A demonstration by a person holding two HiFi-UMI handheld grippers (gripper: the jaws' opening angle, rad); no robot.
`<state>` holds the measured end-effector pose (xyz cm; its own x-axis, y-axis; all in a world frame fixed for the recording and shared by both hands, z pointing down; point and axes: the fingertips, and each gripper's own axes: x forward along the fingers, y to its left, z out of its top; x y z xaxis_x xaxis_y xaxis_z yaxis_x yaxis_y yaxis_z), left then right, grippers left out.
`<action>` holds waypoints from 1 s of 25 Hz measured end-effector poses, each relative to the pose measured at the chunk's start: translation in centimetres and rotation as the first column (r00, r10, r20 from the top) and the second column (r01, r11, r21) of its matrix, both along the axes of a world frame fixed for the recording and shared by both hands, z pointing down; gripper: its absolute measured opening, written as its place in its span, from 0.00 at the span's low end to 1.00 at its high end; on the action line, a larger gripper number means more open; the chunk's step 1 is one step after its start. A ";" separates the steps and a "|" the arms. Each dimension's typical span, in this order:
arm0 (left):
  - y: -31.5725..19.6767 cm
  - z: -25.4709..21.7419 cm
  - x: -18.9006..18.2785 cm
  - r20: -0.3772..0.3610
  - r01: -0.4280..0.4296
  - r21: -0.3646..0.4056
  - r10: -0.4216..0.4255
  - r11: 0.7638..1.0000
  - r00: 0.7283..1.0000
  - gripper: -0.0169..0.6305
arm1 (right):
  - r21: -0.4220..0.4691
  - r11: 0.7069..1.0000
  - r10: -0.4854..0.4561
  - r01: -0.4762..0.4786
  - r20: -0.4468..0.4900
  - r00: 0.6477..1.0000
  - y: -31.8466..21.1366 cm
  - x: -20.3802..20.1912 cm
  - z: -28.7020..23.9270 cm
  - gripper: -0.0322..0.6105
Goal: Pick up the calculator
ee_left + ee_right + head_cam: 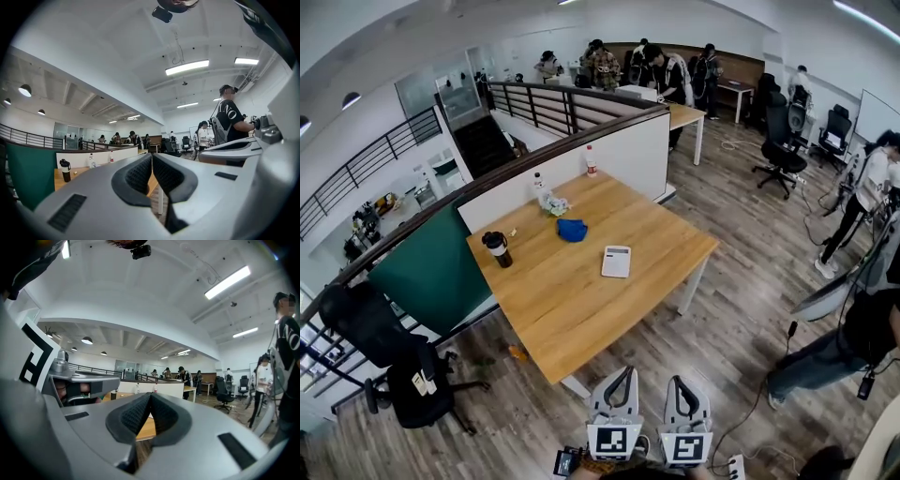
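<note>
Left tongs (622, 372) and right tongs (679, 380) sit side by side at the lower centre of the head view, short of the near edge of the counter (572, 319). In the left gripper view, the left tongs (152, 157) have their ribbed dark pads pressed together at the tips, with nothing between them. The right tongs (150, 396) show the same condition: pads closed tip to tip, nothing held.

Task status: not yet started at the object. The calculator (617, 262) lies flat near the centre of the counter, well apart from both tongs and untouched. By this reading, the approach, the opening of the tongs, the grasp and the lift all remain to be done.

Materials and shapes:
- Calculator: thin, flat, rectangular white slab; a low profile, so probably best gripped by its edges.
- Counter: smooth light wood-grain top on white legs.
- Blue cloth (572, 230): soft and crumpled, lying beyond the calculator.
- Lidded dark cup (497, 249): upright cylinder, to the left of the calculator.
- Tongs: grey moulded plastic shells, textured black pads.
</note>
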<state>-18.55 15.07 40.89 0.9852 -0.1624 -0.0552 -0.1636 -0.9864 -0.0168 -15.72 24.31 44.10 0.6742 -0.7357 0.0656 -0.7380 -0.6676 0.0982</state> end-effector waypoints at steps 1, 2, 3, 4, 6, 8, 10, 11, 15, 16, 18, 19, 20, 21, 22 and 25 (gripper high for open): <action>0.4 0.0 0.5 0.001 0.000 0.000 0.000 1.000 1.000 0.06 | 0.005 1.000 0.003 -0.003 0.007 1.000 0.3 0.8 0.2 0.06; 0.7 0.0 0.9 0.002 -0.002 0.004 0.002 1.000 1.000 0.06 | 0.011 1.000 0.010 -0.010 0.019 1.000 0.6 1.5 0.1 0.06; 0.9 0.0 1.3 0.006 -0.005 0.012 0.005 1.000 1.000 0.06 | 0.014 1.000 0.017 -0.018 0.032 0.999 0.8 2.1 0.0 0.06; 1.1 0.0 1.6 0.011 -0.008 0.021 0.008 1.000 1.000 0.06 | 0.015 1.000 0.022 -0.023 0.044 0.999 1.0 2.7 0.0 0.06; 1.3 0.2 2.2 0.014 -0.009 0.042 0.008 0.999 1.000 0.06 | 0.010 1.000 0.022 -0.023 0.054 0.998 1.6 3.5 0.3 0.06; 1.1 0.3 3.0 0.013 -0.002 0.059 0.001 0.998 1.000 0.06 | -0.004 1.000 0.016 -0.016 0.058 0.998 1.8 4.3 0.8 0.06; 0.7 0.2 3.8 0.008 0.006 0.070 -0.006 0.998 1.000 0.06 | -0.007 1.000 0.009 -0.009 0.063 0.998 1.6 5.2 1.0 0.06; 0.6 0.3 4.3 0.004 0.008 0.076 -0.008 0.997 1.000 0.06 | -0.008 1.000 0.006 -0.005 0.065 0.998 1.5 5.7 1.1 0.06; 0.1 1.7 5.8 0.049 0.008 0.049 -0.011 0.999 0.999 0.06 | -0.009 1.000 0.002 -0.001 0.074 0.997 0.6 7.0 2.1 0.06; 0.0 2.0 6.4 0.057 0.003 0.043 -0.006 0.999 0.998 0.06 | -0.017 1.000 0.008 -0.006 0.079 0.997 0.4 7.7 2.6 0.06; -0.2 2.4 7.9 0.053 -0.006 0.047 0.003 0.999 0.999 0.06 | -0.027 1.000 0.011 -0.009 0.090 0.996 -0.1 9.3 3.3 0.06; -0.3 2.5 8.6 0.047 -0.008 0.050 0.005 0.999 0.999 0.06 | -0.030 1.000 0.007 -0.004 0.093 0.996 -0.2 10.0 3.5 0.06; -0.5 2.6 9.3 0.044 -0.006 0.047 0.004 0.999 0.999 0.06 | -0.037 0.999 0.002 0.002 0.092 0.996 -0.3 10.6 3.5 0.06; -0.7 2.8 10.0 0.047 0.000 0.036 -0.001 0.999 0.999 0.06 | -0.046 0.999 -0.004 0.008 0.088 0.996 -0.4 11.2 3.6 0.06; -1.0 3.0 10.6 0.053 0.007 0.023 -0.008 1.000 0.999 0.06 | -0.054 0.998 -0.009 0.014 0.083 0.997 -0.5 11.8 3.6 0.06; -1.7 3.1 12.6 0.061 0.014 0.016 -0.015 1.000 0.998 0.06 | -0.066 0.998 -0.008 0.013 0.081 0.997 -1.0 14.1 3.4 0.06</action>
